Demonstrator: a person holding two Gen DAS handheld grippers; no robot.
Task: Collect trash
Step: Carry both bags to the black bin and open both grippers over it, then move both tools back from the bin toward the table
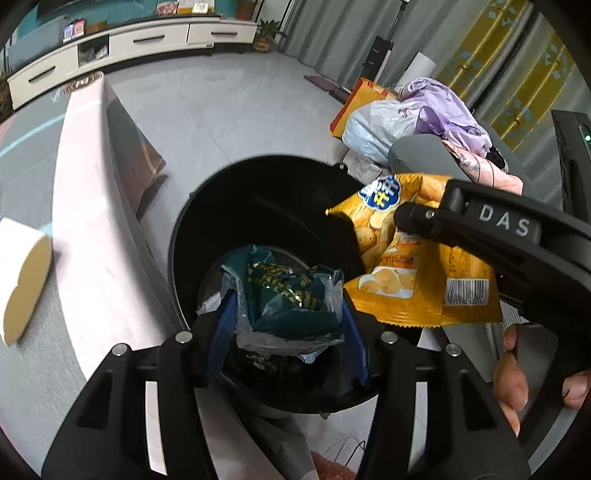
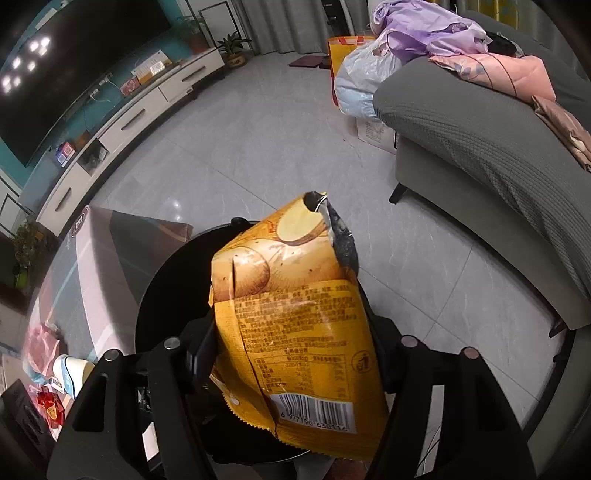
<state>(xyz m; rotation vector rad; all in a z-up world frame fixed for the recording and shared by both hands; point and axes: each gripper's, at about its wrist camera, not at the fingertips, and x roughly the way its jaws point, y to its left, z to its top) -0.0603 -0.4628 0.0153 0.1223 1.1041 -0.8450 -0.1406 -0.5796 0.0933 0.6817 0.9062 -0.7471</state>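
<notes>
Though cropped at the right edge, fills the right third of the right wrist view: a grey sofa [image 2: 480, 147], heaped at upper right with purple and pink clothes [image 2: 424, 33]. Shrinks to a small grey patch under the same clothes in the left wrist view. Shows a dark television [image 2: 74, 74] at upper left from the right wrist only; from the left wrist, just the white cabinet [image 1: 147, 40] curving along the top. Runs down the left side of both views: a pink table [image 1: 96, 221].

Sits at lower centre, just beside the table's edge: a round black bin [image 1: 177, 240], mouth wide to the left wrist, mostly masked from the right wrist. Hangs over the bin's right rim in the left wrist view: a yellow crisp bag [image 1: 406, 288], pinched near its middle by the right gripper [image 1: 410, 221], with a hand [image 1: 517, 376] on the handle at lower right. Fills the centre from the right wrist, caught between that gripper's fingers [image 2: 201, 354], barcode lowest, torn end uppermost.

Clamps, at lower centre and seen from the left wrist only, a dark green packet [image 1: 291, 295] in clear plastic: the left gripper [image 1: 290, 325], blue pads [image 1: 225, 314] pressed on either side, above the bin's mouth.

Lies at the left edge, left wrist only: a paper roll [image 1: 22, 280]. Appears at lower left, right wrist only: a paper cup [image 2: 74, 373], near a red wrapper [image 2: 50, 408].
</notes>
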